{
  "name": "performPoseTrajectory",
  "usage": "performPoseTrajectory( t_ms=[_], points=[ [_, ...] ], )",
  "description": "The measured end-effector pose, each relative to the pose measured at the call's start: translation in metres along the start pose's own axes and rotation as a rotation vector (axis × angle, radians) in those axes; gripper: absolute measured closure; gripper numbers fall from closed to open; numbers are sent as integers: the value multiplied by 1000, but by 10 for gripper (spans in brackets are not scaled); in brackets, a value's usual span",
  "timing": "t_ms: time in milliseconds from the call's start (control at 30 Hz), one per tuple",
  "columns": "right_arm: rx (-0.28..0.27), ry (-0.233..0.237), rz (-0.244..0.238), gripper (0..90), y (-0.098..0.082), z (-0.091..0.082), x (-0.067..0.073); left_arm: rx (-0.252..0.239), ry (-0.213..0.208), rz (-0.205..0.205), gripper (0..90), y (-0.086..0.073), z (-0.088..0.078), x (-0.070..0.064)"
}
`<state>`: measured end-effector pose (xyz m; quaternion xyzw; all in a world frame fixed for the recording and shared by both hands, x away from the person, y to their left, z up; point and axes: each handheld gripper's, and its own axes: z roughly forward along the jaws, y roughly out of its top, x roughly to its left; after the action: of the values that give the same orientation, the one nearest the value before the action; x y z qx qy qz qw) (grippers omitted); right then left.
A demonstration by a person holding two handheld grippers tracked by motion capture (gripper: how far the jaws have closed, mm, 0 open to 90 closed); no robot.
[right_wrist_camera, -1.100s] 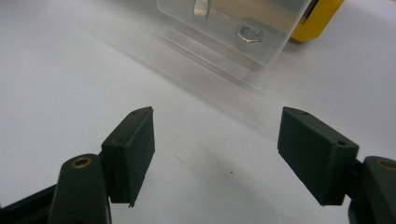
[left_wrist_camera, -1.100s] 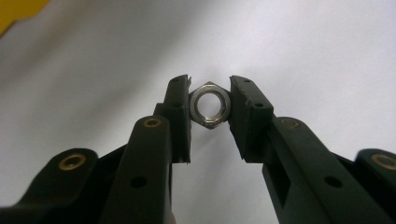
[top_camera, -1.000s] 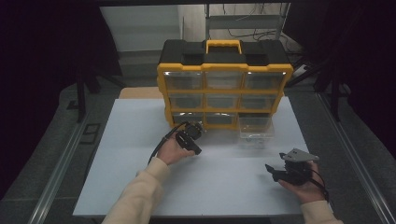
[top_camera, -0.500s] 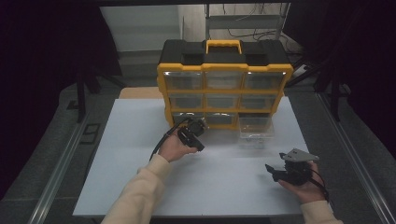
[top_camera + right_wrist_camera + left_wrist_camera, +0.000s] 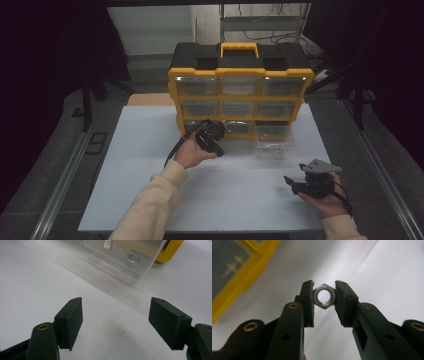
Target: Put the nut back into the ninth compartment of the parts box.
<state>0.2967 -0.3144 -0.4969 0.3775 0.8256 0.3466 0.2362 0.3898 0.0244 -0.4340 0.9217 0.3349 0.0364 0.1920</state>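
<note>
Left tongs (image 5: 324, 296) are pinching a steel hex nut (image 5: 324, 296) above the white counter (image 5: 150, 150), forearm reaching toward the yellow organizer (image 5: 240, 80); right tongs (image 5: 116, 325) are resting wide apart, palm-cradled.

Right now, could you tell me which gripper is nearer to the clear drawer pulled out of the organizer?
Left. The left gripper, holding a nut, is just beside the clear drawer; the right gripper sits open, farther toward the table's near edge.

Hex nut (image 5: 324, 296) in the left gripper (image 5: 212, 138) is too small to make out in the high view. Yellow organizer (image 5: 234, 270) is running off the left gripper view's top-left edge, contents blurred. Clear drawer (image 5: 125, 255) is getting cropped at the right gripper view's top, front edge smeared.
</note>
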Motion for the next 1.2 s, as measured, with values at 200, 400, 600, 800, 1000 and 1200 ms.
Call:
performPoseTrajectory(
  t_ms=[200, 400, 600, 800, 1000, 1200],
  points=[
    [-2, 0, 0, 284, 0, 0, 0, -13, -1, 9, 700, 9, -6, -5],
    [-4, 0, 2, 284, 0, 0, 0, -15, 3, 20, 699, 14, -8, -8],
    [-5, 0, 3, 284, 0, 0, 0, -22, 3, 27, 700, 21, -12, -11],
    [-6, 1, 3, 284, 0, 0, 0, -30, -1, 38, 699, 28, -16, -15],
    [-7, 1, 4, 284, 0, -1, -1, -44, -9, 40, 699, 36, -21, -16],
    [-8, 2, 4, 284, 0, -1, 0, -55, -13, 43, 700, 43, -24, -19]
  ],
)
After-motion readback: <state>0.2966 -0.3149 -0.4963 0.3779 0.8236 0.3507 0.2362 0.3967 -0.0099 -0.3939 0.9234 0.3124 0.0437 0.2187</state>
